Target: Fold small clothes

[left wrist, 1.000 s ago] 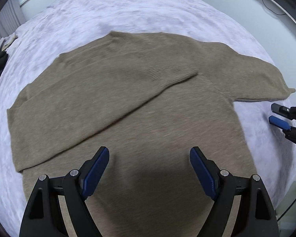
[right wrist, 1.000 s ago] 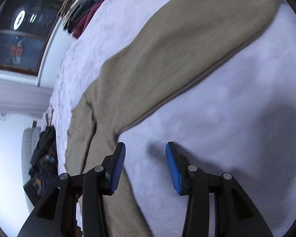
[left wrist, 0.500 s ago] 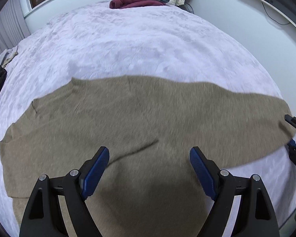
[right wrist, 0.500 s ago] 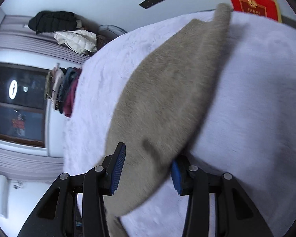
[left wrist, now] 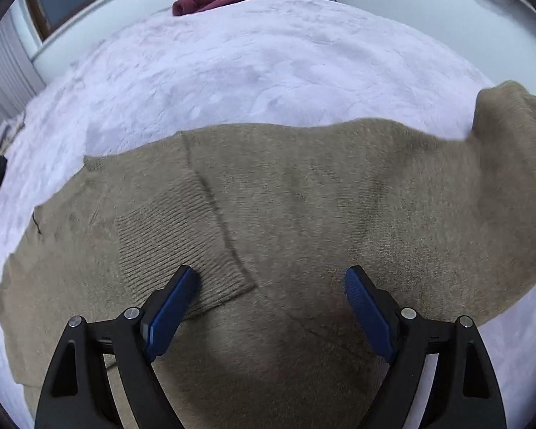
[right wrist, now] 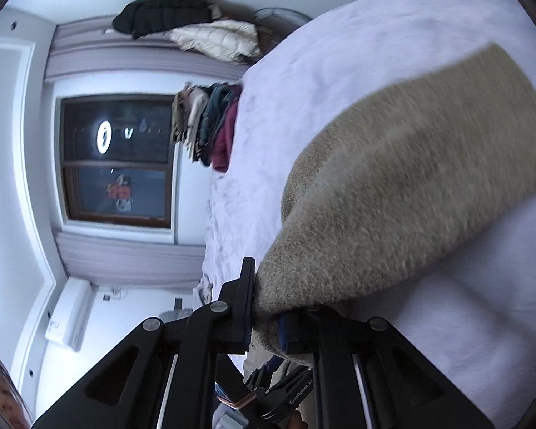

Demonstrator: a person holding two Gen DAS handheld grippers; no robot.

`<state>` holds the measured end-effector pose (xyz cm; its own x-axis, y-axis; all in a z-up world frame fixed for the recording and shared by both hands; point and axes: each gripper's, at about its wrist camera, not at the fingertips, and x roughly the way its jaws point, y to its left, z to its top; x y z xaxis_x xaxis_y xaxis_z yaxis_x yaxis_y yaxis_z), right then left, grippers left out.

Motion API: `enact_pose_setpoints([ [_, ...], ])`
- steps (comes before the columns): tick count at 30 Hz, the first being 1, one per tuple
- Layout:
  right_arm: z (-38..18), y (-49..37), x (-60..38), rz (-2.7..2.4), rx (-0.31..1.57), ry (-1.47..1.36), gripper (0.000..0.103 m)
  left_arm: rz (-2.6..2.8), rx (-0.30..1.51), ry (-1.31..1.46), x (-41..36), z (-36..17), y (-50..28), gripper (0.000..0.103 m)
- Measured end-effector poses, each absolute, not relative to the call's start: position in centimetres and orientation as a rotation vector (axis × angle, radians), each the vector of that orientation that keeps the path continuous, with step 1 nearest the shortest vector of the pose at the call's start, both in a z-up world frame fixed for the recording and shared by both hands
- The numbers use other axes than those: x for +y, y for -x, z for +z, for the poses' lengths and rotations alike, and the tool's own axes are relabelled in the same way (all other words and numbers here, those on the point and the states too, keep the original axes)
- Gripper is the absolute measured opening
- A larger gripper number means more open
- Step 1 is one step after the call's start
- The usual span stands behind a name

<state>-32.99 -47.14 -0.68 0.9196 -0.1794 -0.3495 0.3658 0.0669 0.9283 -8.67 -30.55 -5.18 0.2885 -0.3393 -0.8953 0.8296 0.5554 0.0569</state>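
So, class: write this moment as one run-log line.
left gripper: open, over sweater | right gripper: shut on sleeve, lifted | bed

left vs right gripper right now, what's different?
The left gripper is open and holds nothing; the right gripper is shut on the beige sweater. The left hovers over the flat body, while the right lifts its sleeve off the bed. Both have blue pads.

Your right claw (right wrist: 264, 325), open a second ago beside the sweater (left wrist: 303, 214), now clamps its sleeve (right wrist: 393, 207) and lifts it off the bed (left wrist: 250, 64). Your left claw (left wrist: 268, 307) has shifted above the ribbed cuff (left wrist: 175, 239).
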Motion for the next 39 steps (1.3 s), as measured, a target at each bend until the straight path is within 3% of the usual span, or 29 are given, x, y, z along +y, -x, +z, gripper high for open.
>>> enact_pose_setpoints([
  [8,4.8,22.3,-43.6,-0.407,0.451,-1.105,0.008,-0.793,0.943,-0.439,-22.8,0.0,4.2,0.086],
  [18,8.3,4.1,-29.0,-0.212,0.775,-0.434,0.007,-0.527,0.999,-0.367,-8.2,-0.6,-3.1,0.086],
  [23,3.5,-1.9,-19.8,-0.064,0.949,-0.177,0.008,-0.371,1.076,-0.310,-1.8,-2.7,-6.2,0.087],
  [27,-3.8,-4.1,-15.0,-0.035,1.185,-0.025,0.015,-0.313,1.145,-0.301,1.0,-5.4,-8.0,0.087],
  [29,-5.4,-3.5,-15.4,-0.048,1.224,-0.128,0.027,-0.301,1.180,-0.300,1.9,-6.7,-8.3,0.087],
  [31,-4.9,-1.9,-17.5,-0.054,1.180,-0.345,0.052,-0.311,1.190,-0.265,2.6,-6.8,-8.3,0.087],
  [32,-4.7,-1.1,-18.6,-0.064,1.159,-0.446,0.055,-0.312,1.185,-0.261,2.8,-6.8,-8.1,0.087],
  [38,-5.5,6.3,-26.8,-0.274,0.909,-1.136,0.056,-0.340,1.172,-0.237,3.6,-5.7,-7.9,0.087],
  [39,-6.4,7.5,-28.1,-0.315,0.853,-1.259,0.046,-0.341,1.170,-0.233,3.7,-5.5,-8.0,0.087],
])
